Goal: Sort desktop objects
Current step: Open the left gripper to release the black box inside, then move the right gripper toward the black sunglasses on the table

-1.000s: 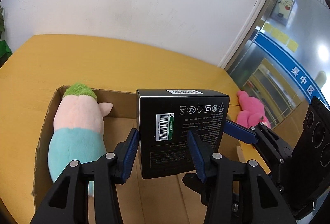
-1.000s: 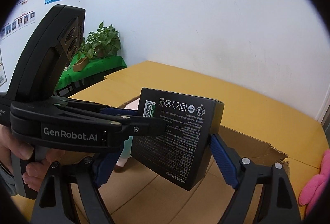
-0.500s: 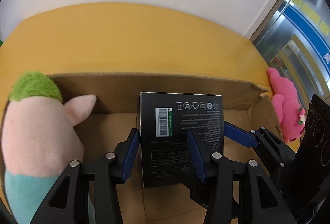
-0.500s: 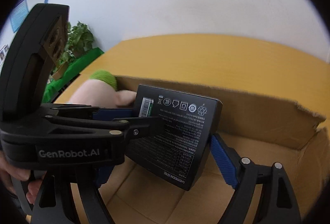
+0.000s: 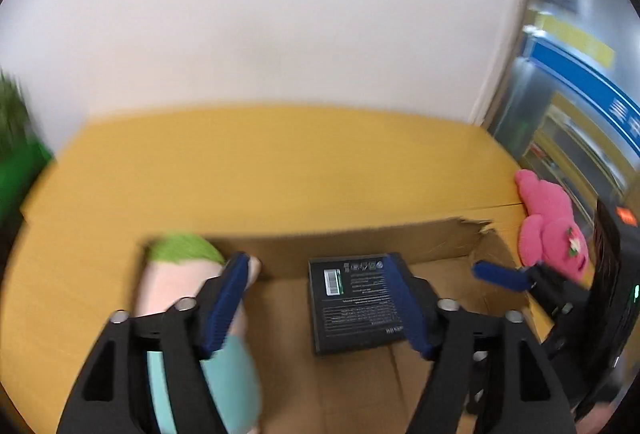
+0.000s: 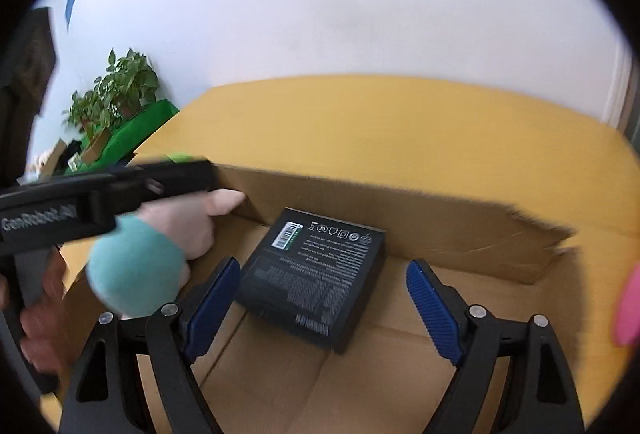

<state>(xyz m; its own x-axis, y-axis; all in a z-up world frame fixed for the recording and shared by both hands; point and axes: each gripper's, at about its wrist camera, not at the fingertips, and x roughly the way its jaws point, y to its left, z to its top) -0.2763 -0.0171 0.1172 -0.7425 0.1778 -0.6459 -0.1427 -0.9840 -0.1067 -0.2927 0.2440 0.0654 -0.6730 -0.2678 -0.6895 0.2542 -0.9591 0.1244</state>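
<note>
A: Where is the black box (image 5: 356, 304) found?

B: It is seen lying flat on the floor of the cardboard carton (image 5: 436, 238), label side up, near the back wall. The carton is set on the yellow desk (image 5: 260, 170).

A: How are the jaws of the left gripper (image 5: 316, 304) held?

B: They are opening and are spread wide. The box is seen between them but lower down, on the carton floor, and no pad is pressed on it. Nothing is gripped.

A: And the right gripper (image 6: 320, 308)?

B: Its jaws are also held wide apart. The box is framed between the 2 blue pads (image 6: 430, 308), yet neither pad is touching it, so nothing is held there either.

A: What else is seen in the carton?

B: A plush toy (image 6: 160, 246) with a pink body, teal lower half and green top is laid along the left side, beside the box. Its ear is close to the back wall.

A: Anything outside it?

B: A pink plush toy (image 5: 550, 224) is seen on the desk just past the carton's torn right corner. Potted plants (image 6: 116, 90) are seen by the wall in the right wrist view.
</note>
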